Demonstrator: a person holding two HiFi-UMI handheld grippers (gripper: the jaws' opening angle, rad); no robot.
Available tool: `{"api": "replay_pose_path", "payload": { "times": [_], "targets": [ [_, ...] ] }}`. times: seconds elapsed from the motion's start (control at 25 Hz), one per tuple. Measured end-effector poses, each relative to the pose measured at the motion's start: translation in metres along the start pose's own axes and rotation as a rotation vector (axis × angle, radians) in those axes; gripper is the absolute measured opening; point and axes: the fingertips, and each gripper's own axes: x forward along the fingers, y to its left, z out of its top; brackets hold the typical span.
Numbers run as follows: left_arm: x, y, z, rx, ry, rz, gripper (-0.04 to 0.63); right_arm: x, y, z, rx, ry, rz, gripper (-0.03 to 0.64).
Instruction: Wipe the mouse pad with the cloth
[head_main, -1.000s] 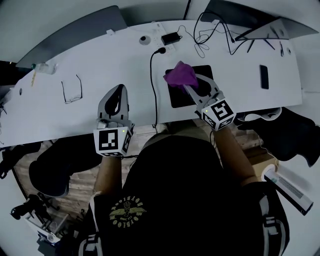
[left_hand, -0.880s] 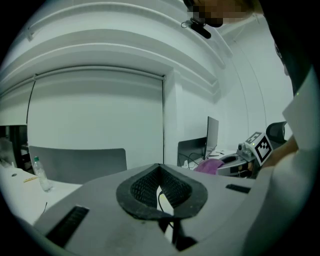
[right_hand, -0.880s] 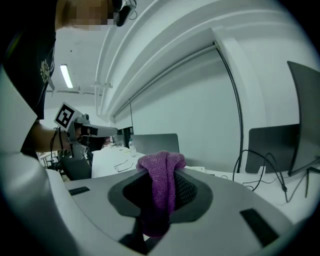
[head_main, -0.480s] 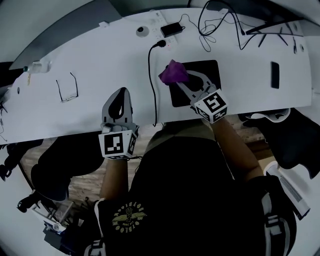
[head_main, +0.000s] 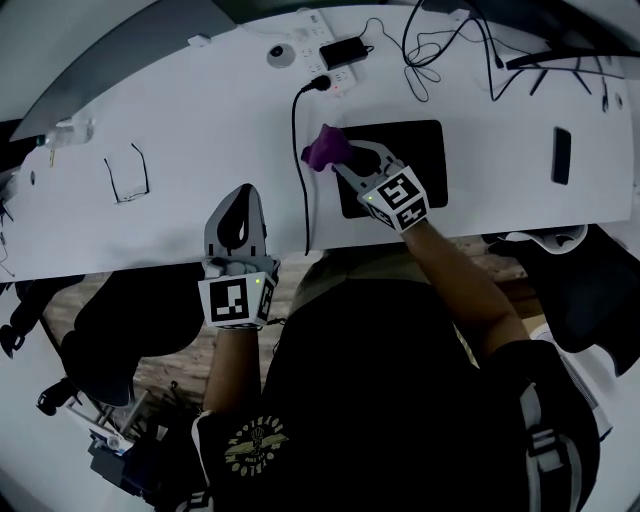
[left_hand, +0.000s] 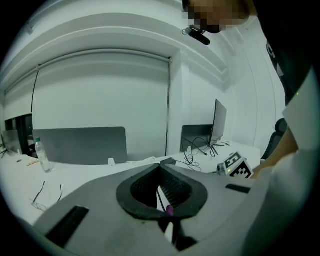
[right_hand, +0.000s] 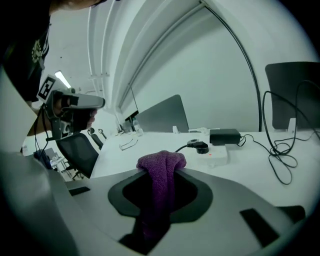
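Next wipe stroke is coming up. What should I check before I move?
1. Cloth clamped in right tool: ok.
2. Cloth over the mouse pad: not ok, it sits at the pad's left edge, mostly over the desk.
3. Cloth pressed onto the surface: cannot tell.
4. Pad top free of objects: ok.
5. Black cable clear of the cloth: cannot tell, it runs close beside it.
6. Left tool off the pad, shut, empty: ok.

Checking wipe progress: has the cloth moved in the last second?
Yes. The cloth in the right gripper slid left, from over the mouse pad's upper-left corner to just past its left edge.
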Motion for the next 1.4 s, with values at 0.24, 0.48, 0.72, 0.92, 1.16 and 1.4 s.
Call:
{"api": "replay_pose_path", "payload": {
  "times": [0.24, 0.48, 0.72, 0.92, 1.16, 1.4],
  "targets": [
    [0.005, -0.006, -0.003, 0.003, 0.017, -0.009, 0.002, 0.014, -0.025, -0.041, 0.014, 0.106, -0.064, 0.086],
    [0.015, -0.010, -0.002, -0.002, 0.000, -0.020, 0.002, 0.003, -0.048, -0.053, -0.023, 0.155, -0.148, 0.086],
    [0.019, -0.019, 0.008, 0.009, -0.008, -0.047, 0.002, -0.017, -0.067, -0.058, -0.016, 0.152, -0.198, 0.085],
    [0.017, -0.018, 0.006, 0.000, -0.013, -0.045, 0.002, -0.036, -0.085, -0.063, 0.016, 0.147, -0.250, 0.086],
    [0.019, -0.022, 0.006, -0.008, -0.022, -0.052, 0.002, -0.065, -0.112, -0.072, 0.070, 0.139, -0.324, 0.086],
    [0.016, -0.021, 0.011, -0.004, -0.035, -0.055, 0.002, -0.099, -0.143, -0.083, 0.124, 0.140, -0.410, 0.086]
  ]
}}
